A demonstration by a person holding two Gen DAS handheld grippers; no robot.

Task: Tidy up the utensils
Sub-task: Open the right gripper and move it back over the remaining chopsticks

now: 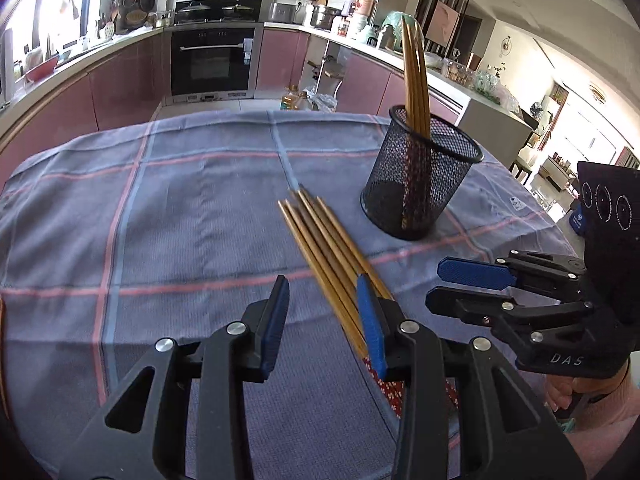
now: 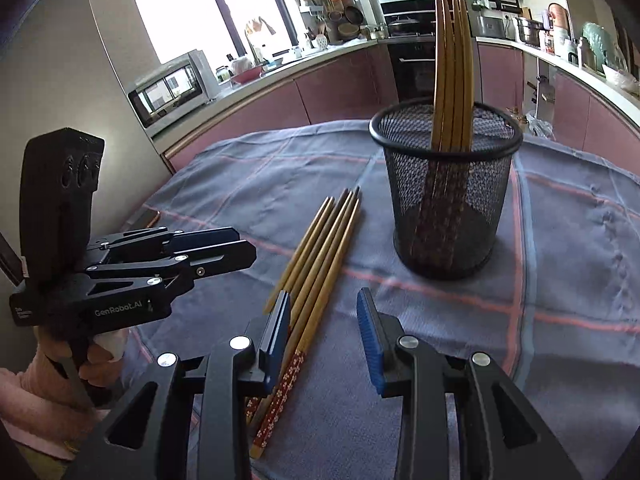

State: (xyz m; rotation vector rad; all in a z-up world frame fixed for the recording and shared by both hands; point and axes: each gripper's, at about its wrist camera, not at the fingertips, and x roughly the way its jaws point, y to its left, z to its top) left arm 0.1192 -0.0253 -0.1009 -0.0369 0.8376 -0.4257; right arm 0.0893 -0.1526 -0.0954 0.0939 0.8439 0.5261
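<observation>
Several loose bamboo chopsticks [image 1: 320, 240] with red patterned handles lie side by side on the checked cloth; they also show in the right wrist view [image 2: 320, 252]. A black mesh cup [image 1: 420, 176] stands behind them and holds several upright chopsticks [image 1: 416, 76]; the cup [image 2: 444, 200] and its upright chopsticks [image 2: 454, 64] also show in the right wrist view. My left gripper [image 1: 324, 312] is open and empty, its right finger over the loose chopsticks' handles. My right gripper [image 2: 324, 328] is open and empty, its left finger over the same chopsticks. Each gripper shows in the other's view [image 1: 468, 284], [image 2: 236, 244].
The blue-grey cloth [image 1: 160, 220] with red and blue lines covers the round table. Kitchen counters, an oven [image 1: 212, 60] and a microwave [image 2: 168, 88] stand beyond the table's far edge.
</observation>
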